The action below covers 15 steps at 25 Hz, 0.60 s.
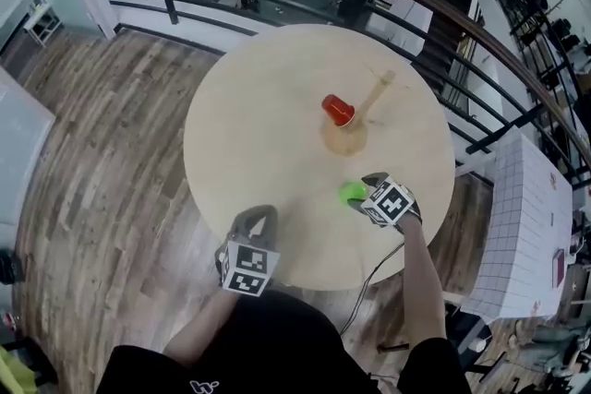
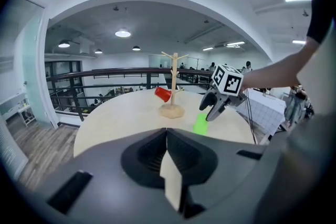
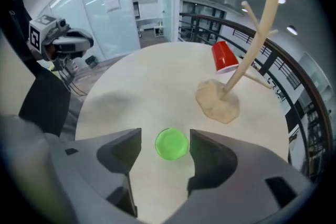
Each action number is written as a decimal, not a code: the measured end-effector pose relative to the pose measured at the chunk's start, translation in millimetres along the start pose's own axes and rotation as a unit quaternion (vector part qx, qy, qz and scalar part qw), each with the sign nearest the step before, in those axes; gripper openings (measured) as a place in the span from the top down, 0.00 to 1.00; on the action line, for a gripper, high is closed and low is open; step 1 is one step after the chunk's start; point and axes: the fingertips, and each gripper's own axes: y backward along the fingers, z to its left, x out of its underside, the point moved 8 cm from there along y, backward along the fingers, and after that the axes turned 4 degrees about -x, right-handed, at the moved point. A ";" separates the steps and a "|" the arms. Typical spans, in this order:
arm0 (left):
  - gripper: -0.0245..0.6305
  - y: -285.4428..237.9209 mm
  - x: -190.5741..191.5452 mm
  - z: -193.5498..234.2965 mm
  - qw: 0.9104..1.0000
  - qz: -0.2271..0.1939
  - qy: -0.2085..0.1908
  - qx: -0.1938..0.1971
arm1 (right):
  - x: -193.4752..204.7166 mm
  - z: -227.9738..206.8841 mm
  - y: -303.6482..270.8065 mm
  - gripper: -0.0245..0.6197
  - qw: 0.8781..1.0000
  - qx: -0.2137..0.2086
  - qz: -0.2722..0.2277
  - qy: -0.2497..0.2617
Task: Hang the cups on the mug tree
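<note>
At the desk's (image 1: 268,134) 7 o'clock edge, your left gripper (image 1: 261,213) hovers, its fingers clenched on nothing. Near the desk's middle, the red cup (image 1: 338,110) hangs on a low peg of the tree (image 1: 374,97). At the tree's 6 o'clock, the green cup (image 1: 350,193) stands on the desk between your right gripper's (image 1: 369,186) released fingers, untouched by them.

Head view looks steeply down; both gripper views, low, share the mug tree (image 2: 174,83).
</note>
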 end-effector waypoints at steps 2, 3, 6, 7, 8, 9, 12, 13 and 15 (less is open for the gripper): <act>0.94 1.3 3.6 1.2 1.000 0.006 0.002 -0.007 | 3.0 -3.8 -12.2 0.50 1.000 -0.002 0.027 0.013; 0.94 1.8 4.5 1.1 1.000 0.009 0.002 -0.010 | 4.6 -5.2 -16.8 0.50 0.999 -0.001 0.038 0.018; 0.94 4.4 6.2 2.8 1.000 0.014 0.002 -0.016 | 6.1 -6.4 -28.5 0.50 0.998 0.003 0.060 0.031; 0.94 5.1 7.1 2.9 1.000 0.015 0.001 -0.017 | 6.6 -6.4 -31.8 0.50 0.997 0.004 0.062 0.035; 0.94 5.5 8.1 2.2 1.000 0.016 0.001 -0.018 | 7.7 -6.6 -34.1 0.50 0.997 0.005 0.063 0.036; 0.94 5.6 9.0 1.3 1.000 0.016 0.000 -0.018 | 9.2 -6.9 -35.0 0.50 0.997 0.006 0.064 0.035; 0.94 4.2 9.4 0.6 1.000 0.021 -0.003 -0.018 | 11.2 -9.6 -33.2 0.54 0.998 0.013 0.064 0.025; 0.94 3.1 8.9 0.4 1.000 0.021 -0.004 -0.017 | 10.7 -11.1 -31.6 0.56 0.998 0.015 0.055 0.017; 0.94 1.0 7.5 -0.5 1.000 0.021 -0.008 -0.013 | 8.1 -14.1 -26.5 0.56 1.000 0.015 0.023 -0.006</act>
